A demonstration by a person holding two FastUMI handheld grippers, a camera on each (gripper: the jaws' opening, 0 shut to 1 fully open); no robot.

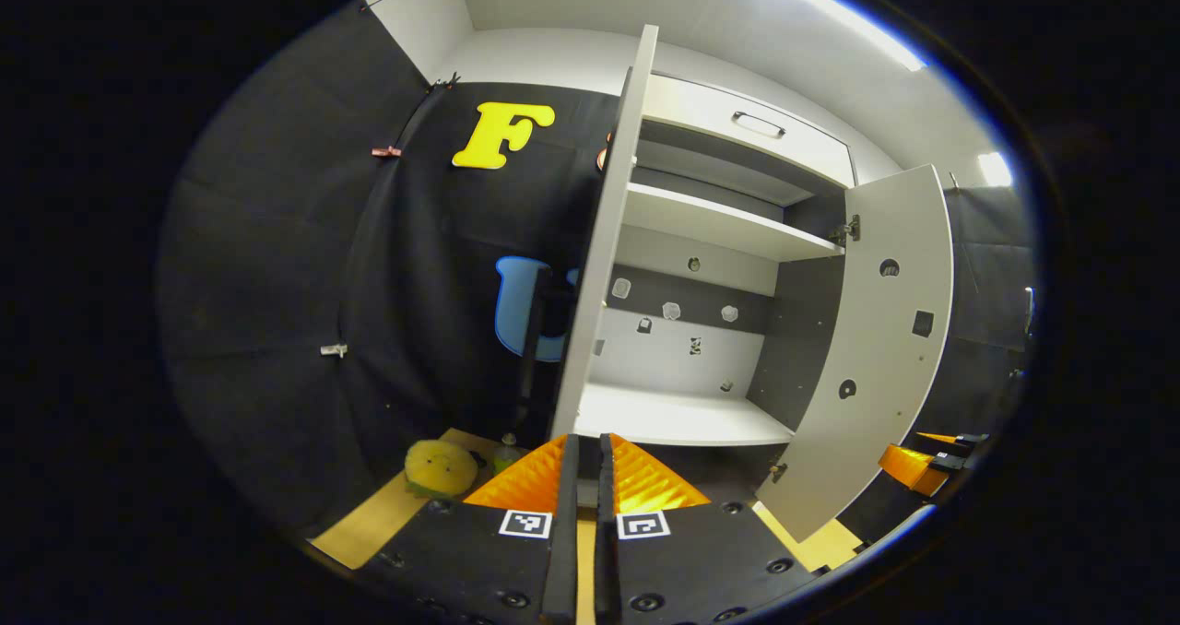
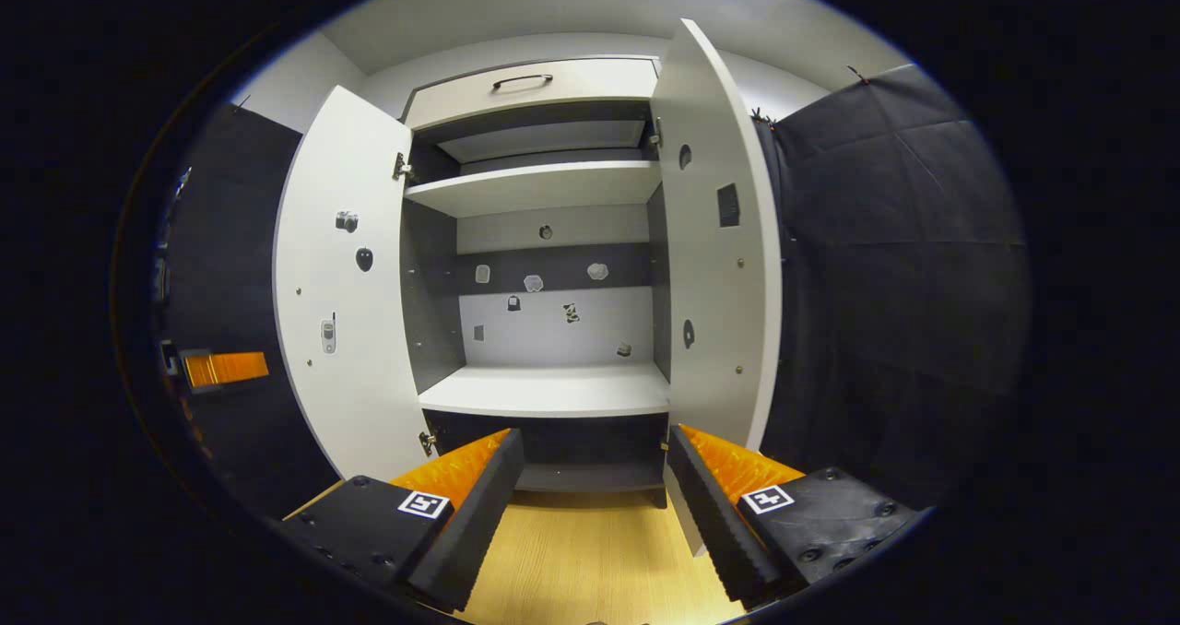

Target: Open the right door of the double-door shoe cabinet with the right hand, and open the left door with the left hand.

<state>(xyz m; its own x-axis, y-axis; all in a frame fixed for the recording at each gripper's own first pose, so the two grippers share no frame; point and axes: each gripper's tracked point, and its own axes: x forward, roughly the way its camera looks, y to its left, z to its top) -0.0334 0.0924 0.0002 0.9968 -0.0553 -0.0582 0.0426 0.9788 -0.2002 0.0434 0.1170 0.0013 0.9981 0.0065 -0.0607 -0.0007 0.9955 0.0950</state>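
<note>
I see the upright shoe cabinet (image 2: 544, 238) ahead with left door (image 2: 341, 284) and right door (image 2: 719, 238) swung outward, my left gripper (image 1: 586, 464) fingers closed at the left door's edge, right gripper (image 2: 595, 477) fingers spread, empty.

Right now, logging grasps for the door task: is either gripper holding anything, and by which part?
Nothing is held. The left gripper is shut on nothing, just short of the left door. The right gripper is open beside the right door.
</note>
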